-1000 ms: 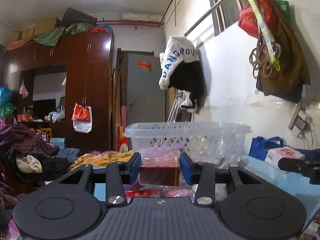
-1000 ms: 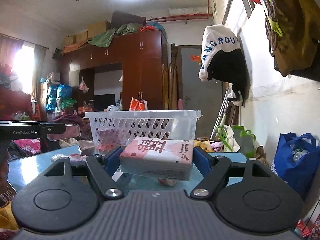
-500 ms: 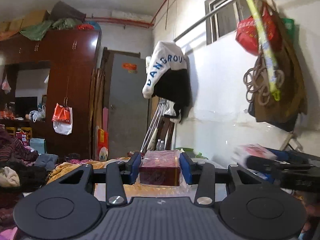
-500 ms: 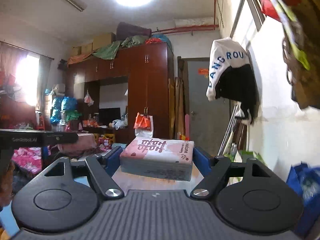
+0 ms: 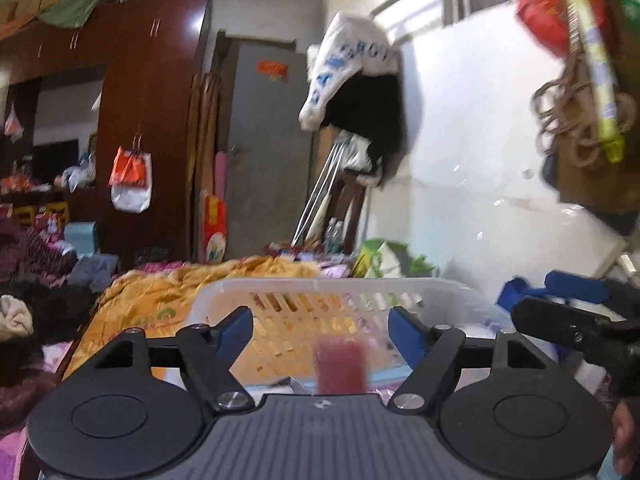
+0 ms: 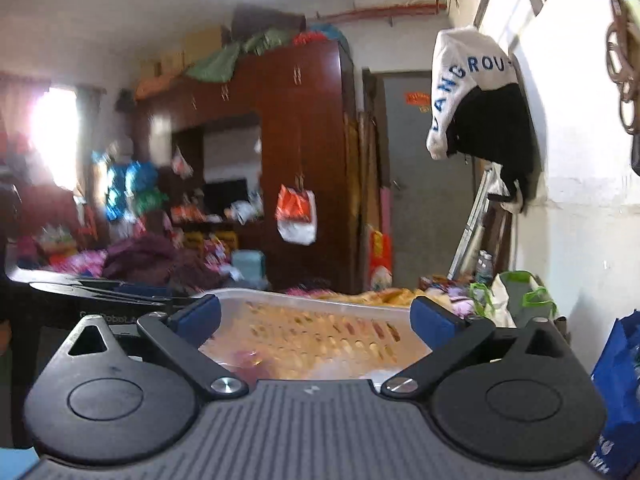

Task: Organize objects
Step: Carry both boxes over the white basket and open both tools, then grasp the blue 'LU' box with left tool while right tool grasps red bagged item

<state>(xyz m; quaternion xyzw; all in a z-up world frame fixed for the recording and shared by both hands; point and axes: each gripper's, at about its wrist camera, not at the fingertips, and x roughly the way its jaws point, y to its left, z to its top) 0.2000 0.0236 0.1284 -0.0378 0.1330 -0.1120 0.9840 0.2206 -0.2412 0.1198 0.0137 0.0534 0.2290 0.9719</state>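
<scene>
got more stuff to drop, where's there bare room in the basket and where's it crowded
Inside the white basket, the stretch along its far slotted wall looks bare. A blurred red box sits at the near side. Outside is crowded: yellow blanket left, blue bag right.

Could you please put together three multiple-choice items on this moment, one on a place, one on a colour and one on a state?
1. Where is the white basket relative to the left tool?
A. just ahead of and below its fingertips
B. hanging on the wall
C. on top of the wardrobe

2. What colour are the pads on the right tool?
A. red
B. blue
C. yellow

3. What is the state of the red box at the left tool?
A. clamped between the pads
B. free between opening jaws, blurred
C. lying on the yellow blanket

Answers: 1 A, the basket rim sits right beyond the fingertips; 2 B, both pads show blue; 3 B, clear gaps lie on both sides of the box.
</scene>
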